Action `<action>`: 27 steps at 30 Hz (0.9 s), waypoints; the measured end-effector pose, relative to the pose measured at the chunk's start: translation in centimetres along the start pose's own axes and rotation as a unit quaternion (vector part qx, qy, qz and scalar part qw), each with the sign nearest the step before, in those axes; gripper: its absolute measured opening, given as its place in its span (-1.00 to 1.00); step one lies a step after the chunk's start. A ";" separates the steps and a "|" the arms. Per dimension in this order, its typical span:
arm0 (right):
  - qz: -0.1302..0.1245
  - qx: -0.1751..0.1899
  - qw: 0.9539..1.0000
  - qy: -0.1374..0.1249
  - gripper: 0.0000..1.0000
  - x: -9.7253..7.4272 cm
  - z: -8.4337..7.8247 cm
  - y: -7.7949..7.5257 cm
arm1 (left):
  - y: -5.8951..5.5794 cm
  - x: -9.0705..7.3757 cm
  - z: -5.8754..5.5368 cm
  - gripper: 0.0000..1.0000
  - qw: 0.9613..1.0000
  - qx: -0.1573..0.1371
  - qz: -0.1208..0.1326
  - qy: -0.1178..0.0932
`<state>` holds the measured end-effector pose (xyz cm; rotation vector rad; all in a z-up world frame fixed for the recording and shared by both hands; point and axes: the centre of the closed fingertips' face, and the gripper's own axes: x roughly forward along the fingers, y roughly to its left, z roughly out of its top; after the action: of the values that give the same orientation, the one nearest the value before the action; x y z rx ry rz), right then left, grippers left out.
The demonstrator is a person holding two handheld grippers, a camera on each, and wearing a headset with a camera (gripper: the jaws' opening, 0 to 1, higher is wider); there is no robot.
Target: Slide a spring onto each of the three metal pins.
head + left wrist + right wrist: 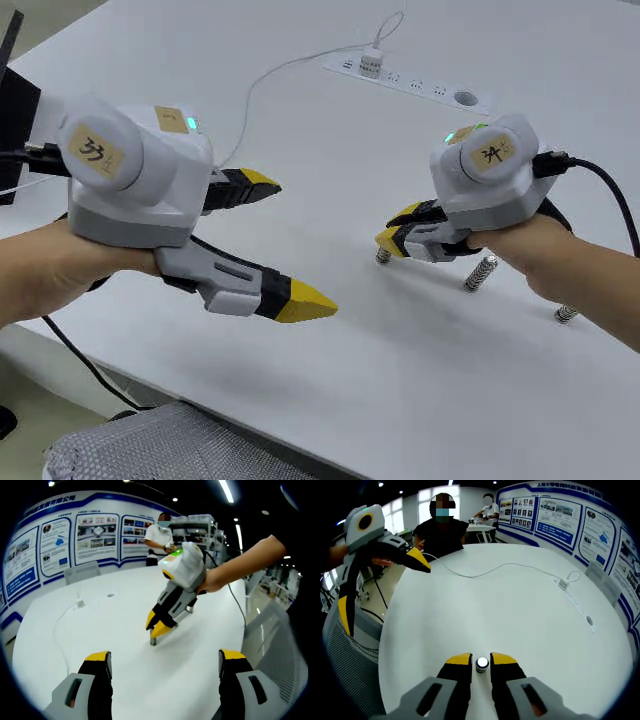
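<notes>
Head view shows the left tool (302,244) spread wide and empty; the right tool (390,232) clamps a pin (383,257) on the white bench (400,390).

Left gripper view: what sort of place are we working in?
Probably a lab or demo hall: blue-framed display boards line the wall, storage racks stand behind, and the work sits on a large white table.

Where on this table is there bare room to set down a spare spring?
Bare: the wide stretch between the left gripper and right gripper, out to the power strip; also the near table edge. Crowded: around the three pins under the right gripper.
</notes>
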<state>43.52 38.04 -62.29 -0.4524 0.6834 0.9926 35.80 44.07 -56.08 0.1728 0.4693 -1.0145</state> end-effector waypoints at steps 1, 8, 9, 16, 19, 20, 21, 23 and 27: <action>-0.004 0.005 1.000 -0.007 -0.68 -0.3 0.3 -0.1 | 0.0 -0.1 0.0 0.81 1.000 0.000 0.001 -0.001; -0.030 0.032 0.997 -0.057 -0.66 -3.7 2.6 -1.5 | 0.8 -0.2 0.6 0.81 1.000 0.010 0.000 -0.004; -0.037 0.035 0.997 -0.063 -0.65 -4.2 2.8 -1.8 | 0.9 -0.3 0.7 0.81 1.000 0.014 0.000 -0.004; -0.060 0.108 0.984 -0.130 -0.61 -9.1 4.7 -3.0 | 1.4 0.0 0.7 0.83 0.999 0.033 -0.009 0.003; -0.073 0.111 0.980 -0.145 -0.59 -11.4 4.6 -3.1 | 1.4 0.2 0.8 0.86 0.999 0.038 -0.014 0.003; -0.080 0.108 0.980 -0.149 -0.58 -12.4 4.4 -3.2 | 1.4 0.3 0.8 0.87 0.999 0.041 -0.017 0.003; -0.085 0.107 0.979 -0.149 -0.58 -12.9 4.0 -3.2 | 1.4 0.4 0.9 0.89 0.999 0.043 -0.019 0.003; -0.101 0.097 0.980 -0.144 -0.57 -14.3 2.7 -3.5 | 1.4 0.5 1.1 0.91 0.999 0.048 -0.022 0.001; -0.120 0.095 0.979 -0.135 -0.55 -16.7 0.0 -3.4 | 1.6 0.9 1.9 0.94 0.999 0.046 -0.026 -0.010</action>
<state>40.41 26.30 -50.38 -0.2202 0.4608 0.7350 38.10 43.54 -54.96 0.2336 0.4106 -1.0879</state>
